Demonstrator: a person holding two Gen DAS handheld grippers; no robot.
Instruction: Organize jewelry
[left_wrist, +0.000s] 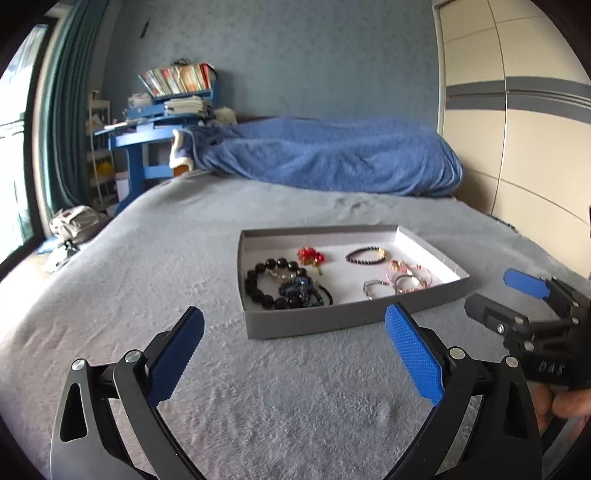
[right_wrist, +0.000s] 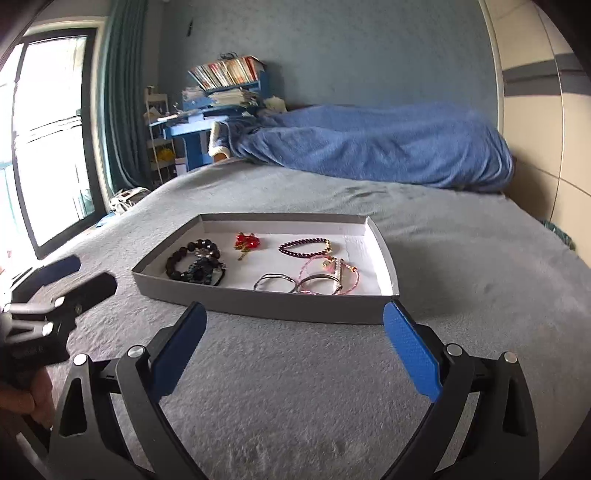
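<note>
A shallow grey tray (left_wrist: 343, 320) (right_wrist: 258, 304) lies on the grey bedspread. In it are a black bead bracelet (left_wrist: 258, 286) (right_wrist: 181, 260), a dark blue piece (left_wrist: 297, 290) (right_wrist: 201, 271), a red bead piece (left_wrist: 312, 255) (right_wrist: 246, 242), a dark purple bracelet (left_wrist: 365, 255) (right_wrist: 304, 246), pink cords (left_wrist: 408, 271) (right_wrist: 325, 271) and a silver bangle (left_wrist: 373, 287) (right_wrist: 275, 282). My left gripper (left_wrist: 295, 343) is open and empty, short of the tray's near left corner. My right gripper (right_wrist: 295, 339) is open and empty, just before the tray's near wall.
The right gripper also shows at the right of the left wrist view (left_wrist: 517, 299), and the left gripper at the left of the right wrist view (right_wrist: 70, 280). A blue blanket (left_wrist: 332, 158) is heaped at the far end of the bed. A wardrobe (left_wrist: 517, 129) stands right.
</note>
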